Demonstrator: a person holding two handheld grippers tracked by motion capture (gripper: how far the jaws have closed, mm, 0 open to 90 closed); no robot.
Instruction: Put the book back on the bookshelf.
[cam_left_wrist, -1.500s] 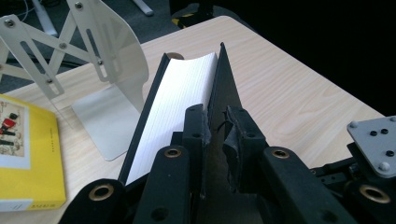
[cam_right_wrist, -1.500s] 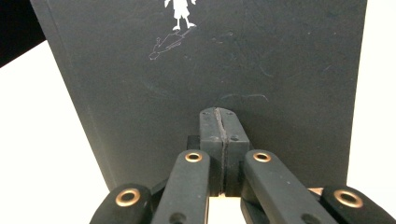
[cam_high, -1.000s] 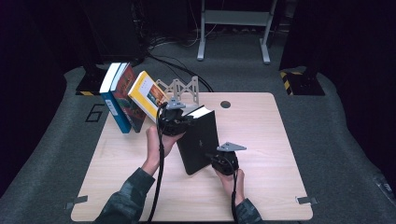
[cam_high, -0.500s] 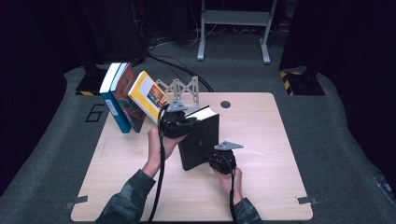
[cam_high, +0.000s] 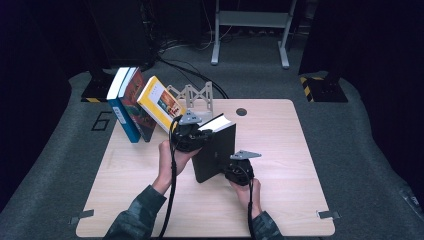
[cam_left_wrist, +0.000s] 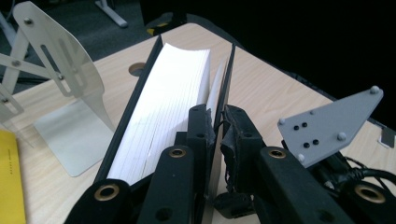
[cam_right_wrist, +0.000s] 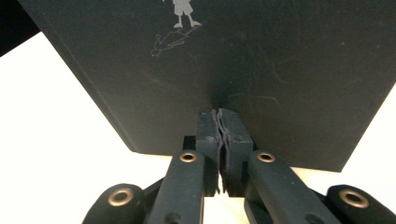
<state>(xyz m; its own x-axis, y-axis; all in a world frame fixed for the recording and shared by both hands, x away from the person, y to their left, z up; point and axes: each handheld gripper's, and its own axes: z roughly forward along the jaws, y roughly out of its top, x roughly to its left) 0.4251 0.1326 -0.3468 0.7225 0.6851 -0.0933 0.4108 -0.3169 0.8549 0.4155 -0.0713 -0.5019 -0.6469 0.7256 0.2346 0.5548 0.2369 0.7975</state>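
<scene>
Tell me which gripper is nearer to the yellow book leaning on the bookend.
Left. The left gripper sits just below-right of the yellow book; the right gripper is farther, across the black book.

Dark lab (curtained, cabled floor (cam_high: 165, 47))

Both grippers closed: L gripper (cam_high: 196, 134), R gripper (cam_high: 239, 169)

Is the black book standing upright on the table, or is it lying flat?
Upright, a little tilted. The black book stands on its lower edge on the table, white page edges facing up; the left gripper pinches its cover.
</scene>
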